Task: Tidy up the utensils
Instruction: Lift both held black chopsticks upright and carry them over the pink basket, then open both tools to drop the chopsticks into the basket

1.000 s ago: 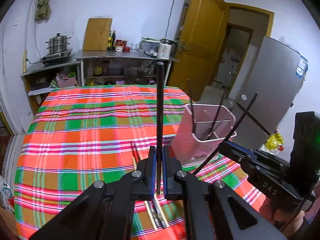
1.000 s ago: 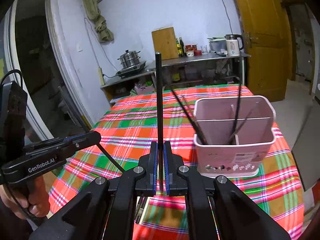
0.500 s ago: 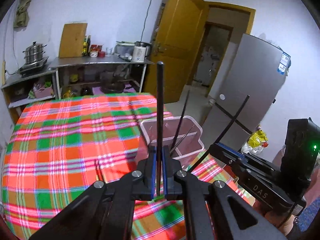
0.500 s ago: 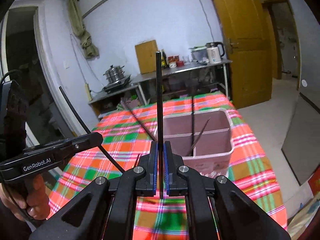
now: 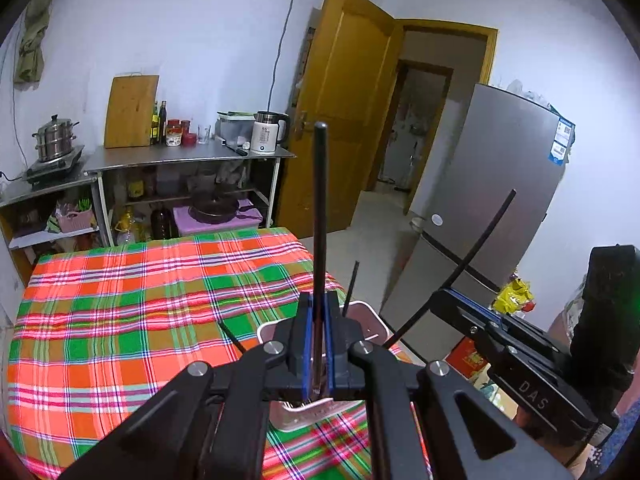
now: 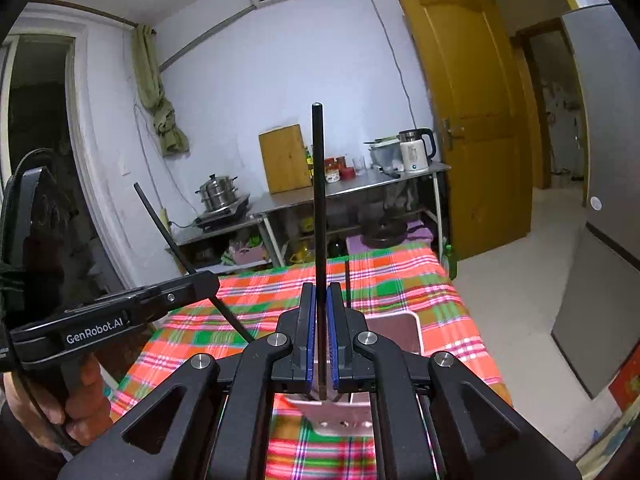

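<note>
1. Between the left gripper's (image 5: 315, 344) pressed-together blue pads, a black chopstick (image 5: 320, 216) stands upright, above the pink utensil holder (image 5: 374, 322).
2. Right gripper (image 6: 320, 340) likewise pinches its own chopstick (image 6: 318, 200) upright.
3. Holder sits near the plaid table's (image 5: 120, 320) right edge; open floor beyond.
4. Only the right view shows a hand (image 6: 76, 408).

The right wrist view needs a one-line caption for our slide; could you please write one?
Right hand-held gripper shut on a black chopstick above the pink utensil holder, left hand-held gripper alongside with another.
</note>
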### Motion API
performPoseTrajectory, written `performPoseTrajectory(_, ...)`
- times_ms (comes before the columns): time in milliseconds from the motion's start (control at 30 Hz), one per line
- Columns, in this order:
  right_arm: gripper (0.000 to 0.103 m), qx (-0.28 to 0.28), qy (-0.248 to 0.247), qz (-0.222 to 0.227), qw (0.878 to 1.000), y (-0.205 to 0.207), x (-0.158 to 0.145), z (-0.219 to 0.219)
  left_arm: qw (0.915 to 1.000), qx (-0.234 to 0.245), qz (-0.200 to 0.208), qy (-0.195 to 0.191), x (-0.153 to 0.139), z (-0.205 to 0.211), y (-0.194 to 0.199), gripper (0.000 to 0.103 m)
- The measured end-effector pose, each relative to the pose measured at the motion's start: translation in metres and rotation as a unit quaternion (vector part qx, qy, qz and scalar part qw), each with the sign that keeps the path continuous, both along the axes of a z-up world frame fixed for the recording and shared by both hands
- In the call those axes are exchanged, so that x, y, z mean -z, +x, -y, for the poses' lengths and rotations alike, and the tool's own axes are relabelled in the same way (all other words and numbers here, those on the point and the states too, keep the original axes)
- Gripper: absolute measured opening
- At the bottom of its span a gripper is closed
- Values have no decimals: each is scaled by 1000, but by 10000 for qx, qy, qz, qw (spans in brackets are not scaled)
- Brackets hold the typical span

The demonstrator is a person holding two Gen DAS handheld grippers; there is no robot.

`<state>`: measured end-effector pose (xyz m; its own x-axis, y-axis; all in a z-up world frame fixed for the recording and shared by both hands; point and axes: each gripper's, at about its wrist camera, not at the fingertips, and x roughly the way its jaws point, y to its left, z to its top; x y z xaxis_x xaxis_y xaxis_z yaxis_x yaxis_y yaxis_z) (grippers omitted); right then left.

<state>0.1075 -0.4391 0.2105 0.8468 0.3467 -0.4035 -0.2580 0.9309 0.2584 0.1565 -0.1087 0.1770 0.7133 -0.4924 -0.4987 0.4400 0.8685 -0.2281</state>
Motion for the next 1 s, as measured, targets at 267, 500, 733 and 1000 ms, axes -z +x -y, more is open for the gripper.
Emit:
performPoseTrajectory(267, 6, 24, -39, -286, 9996, 20, 28, -7, 9996, -40, -289, 27, 33, 0, 14, 6)
performPoseTrajectory(500, 6, 0, -85, -584, 9983, 30, 55, -9, 9987, 2, -500, 95, 57, 2, 16, 6)
performPoseTrajectory(733, 6, -11, -157, -845, 9963, 37, 76, -11, 9981, 24, -563, 232, 72, 6, 15, 7)
performPoseTrajectory(1000, 6, 3, -154, -1023, 9946, 42, 87, -10, 9975, 33, -647, 285, 82, 9, 15, 14)
